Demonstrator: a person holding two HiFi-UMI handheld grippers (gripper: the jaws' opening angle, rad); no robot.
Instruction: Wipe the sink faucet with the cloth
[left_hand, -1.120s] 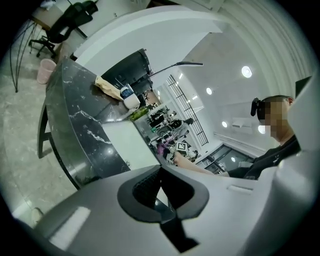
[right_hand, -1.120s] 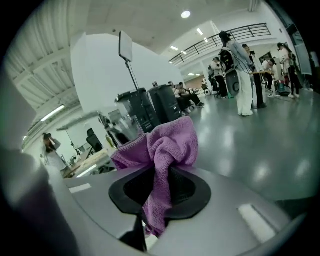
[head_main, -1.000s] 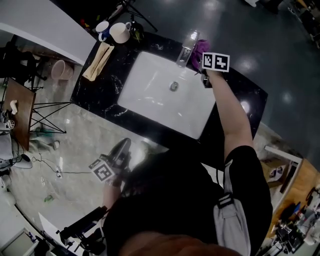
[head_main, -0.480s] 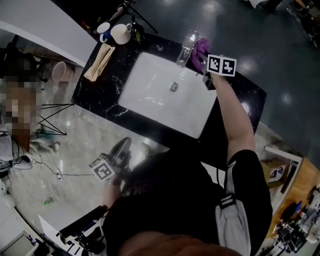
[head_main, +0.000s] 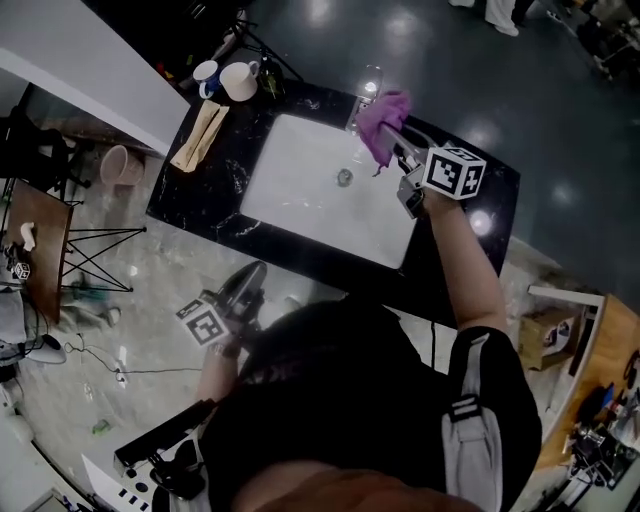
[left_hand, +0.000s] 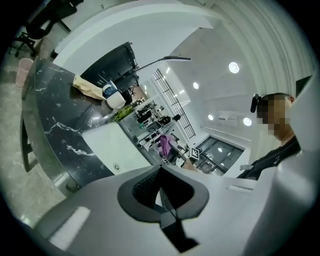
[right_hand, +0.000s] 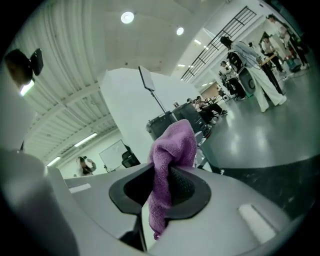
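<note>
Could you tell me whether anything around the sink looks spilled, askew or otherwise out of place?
Nothing stands out. The white sink shows no spill, the two mugs stand upright on the black counter, and the purple cloth hangs pinched in the right gripper jaws near the faucet.

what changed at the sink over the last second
The right gripper, shut on the purple cloth, lifted up and away from beside the faucet; in the head view the cloth now hangs raised over the back of the sink. Nothing was taken hold of or let go. The left gripper stayed low at the person's side, shut and empty. The mugs and beige towel did not move.
</note>
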